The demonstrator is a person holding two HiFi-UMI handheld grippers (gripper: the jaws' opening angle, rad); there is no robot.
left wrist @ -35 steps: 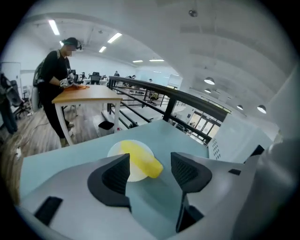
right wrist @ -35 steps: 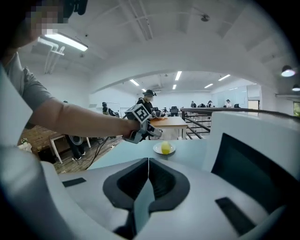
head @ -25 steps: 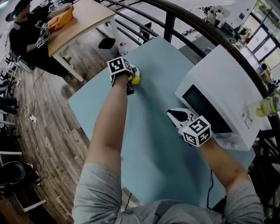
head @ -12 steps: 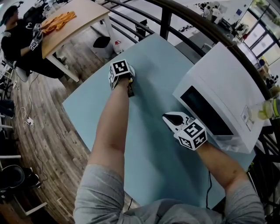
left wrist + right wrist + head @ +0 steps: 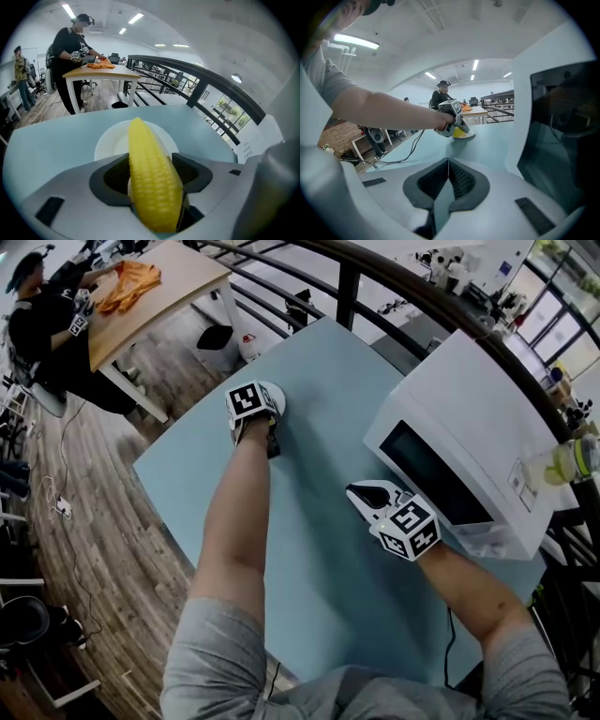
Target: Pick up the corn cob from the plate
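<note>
Now, head view: the left tongs reach down at the table's far side, with arm and cube hiding what they grip. Left gripper view: the jaws have just been closing and the pads pinch the corn cob over its white plate for the lift, the cob's near end cut off. Right gripper view: the right tongs are clenched empty, parked aside.

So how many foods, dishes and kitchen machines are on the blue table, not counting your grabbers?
Food: 1, the corn cob
Dishes: 1, the plate
Kitchen machines: 1, the microwave
Total: 3
</note>
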